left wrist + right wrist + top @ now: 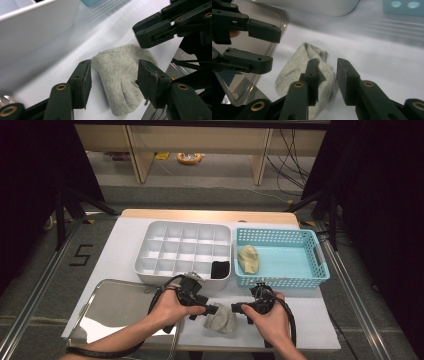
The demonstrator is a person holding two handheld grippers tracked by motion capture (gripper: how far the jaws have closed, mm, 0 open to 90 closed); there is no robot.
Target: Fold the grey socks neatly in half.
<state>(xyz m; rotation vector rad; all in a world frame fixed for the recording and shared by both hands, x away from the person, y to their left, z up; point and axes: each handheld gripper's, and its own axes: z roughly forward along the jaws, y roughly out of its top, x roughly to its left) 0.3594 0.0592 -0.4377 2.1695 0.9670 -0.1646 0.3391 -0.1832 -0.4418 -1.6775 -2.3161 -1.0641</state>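
Dark curtains close off both sides of the room, and a white-topped bench (125, 245) fills the middle of the high view; on the floor at the left of that frame a black mark reads "5" (81, 255). Upper centre of the bench holds a white divided tray (165, 251) with a black item (220, 269) in its lower right cell; right of it stands a blue basket (320, 265) with a yellowish bundle (248, 259) inside; a metal tray (110, 307) lies at the lower left.

A grey sock (221, 320) lies crumpled on the bench at the lower centre of the frame, between the two hands; its long axis cannot be made out there. The left gripper view shows it as a folded lump running from upper right to lower centre, its rounded end toward the bottom.

Left gripper (113, 80): jaws wide, standing on either side of the sock without pressing it. Right gripper (327, 78): jaws narrowly apart over the sock's right edge, nothing pinched between them; the right gripper view also catches the metal tray's rim, which the left gripper view lacks.
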